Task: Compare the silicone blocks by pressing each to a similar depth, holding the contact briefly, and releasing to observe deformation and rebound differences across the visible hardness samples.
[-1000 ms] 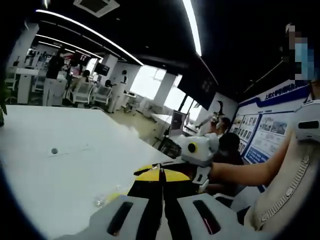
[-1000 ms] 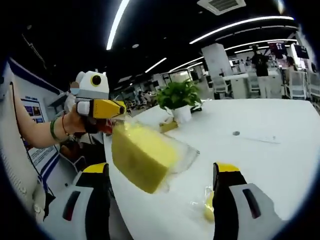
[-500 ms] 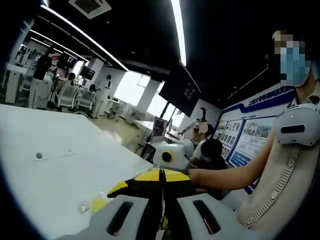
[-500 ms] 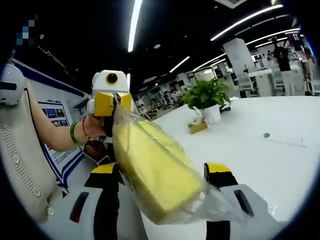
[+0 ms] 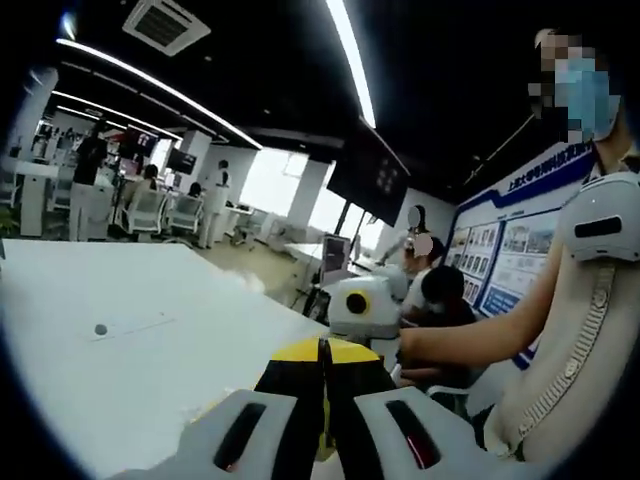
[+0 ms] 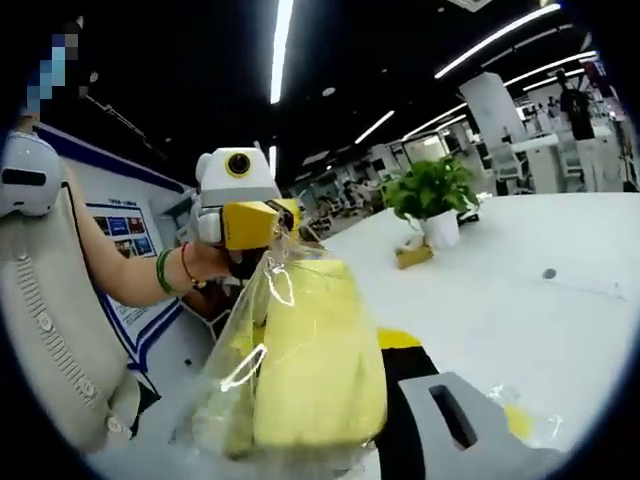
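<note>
A yellow silicone block (image 6: 315, 370) in a clear plastic bag (image 6: 240, 375) hangs upright in the right gripper view. My left gripper (image 6: 282, 213) pinches the bag's top edge from above, its yellow jaws shut. In the left gripper view its own jaws meet at the tips (image 5: 322, 348). The block sits between the jaws of my right gripper (image 6: 320, 345). The right jaw's black inner face lies against the block's side, and the bag hides the left jaw. The right gripper's white body (image 5: 362, 303) shows just beyond the left tips. A second small yellow bagged piece (image 6: 517, 420) lies on the table.
The white table (image 6: 560, 320) stretches to the right, with a potted plant (image 6: 432, 195) and a small tan object (image 6: 412, 255) at its far end. A small round hole (image 5: 100, 328) marks the tabletop. The person's arm (image 5: 480, 345) and sleeve are close by.
The bagged block has swung from a slant to hang upright between the right jaws. The right jaw has moved inward against it. The left gripper still pinches the bag's top.
</note>
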{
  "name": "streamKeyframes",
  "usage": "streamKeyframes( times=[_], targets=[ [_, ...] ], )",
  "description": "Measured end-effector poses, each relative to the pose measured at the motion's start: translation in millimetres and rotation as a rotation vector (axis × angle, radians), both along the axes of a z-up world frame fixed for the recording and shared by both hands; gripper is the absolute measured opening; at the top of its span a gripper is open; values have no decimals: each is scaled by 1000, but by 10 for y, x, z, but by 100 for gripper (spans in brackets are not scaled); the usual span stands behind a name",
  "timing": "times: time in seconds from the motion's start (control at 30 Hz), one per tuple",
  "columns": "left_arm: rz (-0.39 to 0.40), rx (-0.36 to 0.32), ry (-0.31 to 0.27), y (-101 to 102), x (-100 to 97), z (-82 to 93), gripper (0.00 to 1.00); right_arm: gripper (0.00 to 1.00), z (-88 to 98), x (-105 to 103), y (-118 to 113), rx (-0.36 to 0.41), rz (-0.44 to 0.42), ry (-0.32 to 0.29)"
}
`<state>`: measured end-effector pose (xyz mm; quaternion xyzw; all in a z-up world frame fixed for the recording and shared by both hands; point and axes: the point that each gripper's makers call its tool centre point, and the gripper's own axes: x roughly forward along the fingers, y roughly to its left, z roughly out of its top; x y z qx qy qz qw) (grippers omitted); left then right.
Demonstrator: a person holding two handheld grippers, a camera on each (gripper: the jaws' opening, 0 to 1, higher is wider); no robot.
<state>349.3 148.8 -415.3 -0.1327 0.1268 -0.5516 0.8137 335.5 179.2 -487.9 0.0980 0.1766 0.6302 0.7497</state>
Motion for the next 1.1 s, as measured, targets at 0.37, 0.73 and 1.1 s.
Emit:
streamKeyframes(
  times=[0.37,0.73,1.1],
  targets=[
    [11,4,-22,23,-40,13,0,16,10,-35,-3,-35,0,-42],
    [22,25,-52,14,-66,-57,0,9,-60,-16,-44,-76,-12,-88],
    [23,36,-43,9,-83,-100,0,7,-101,-35,-56,-89,-7,-94]
  ],
)
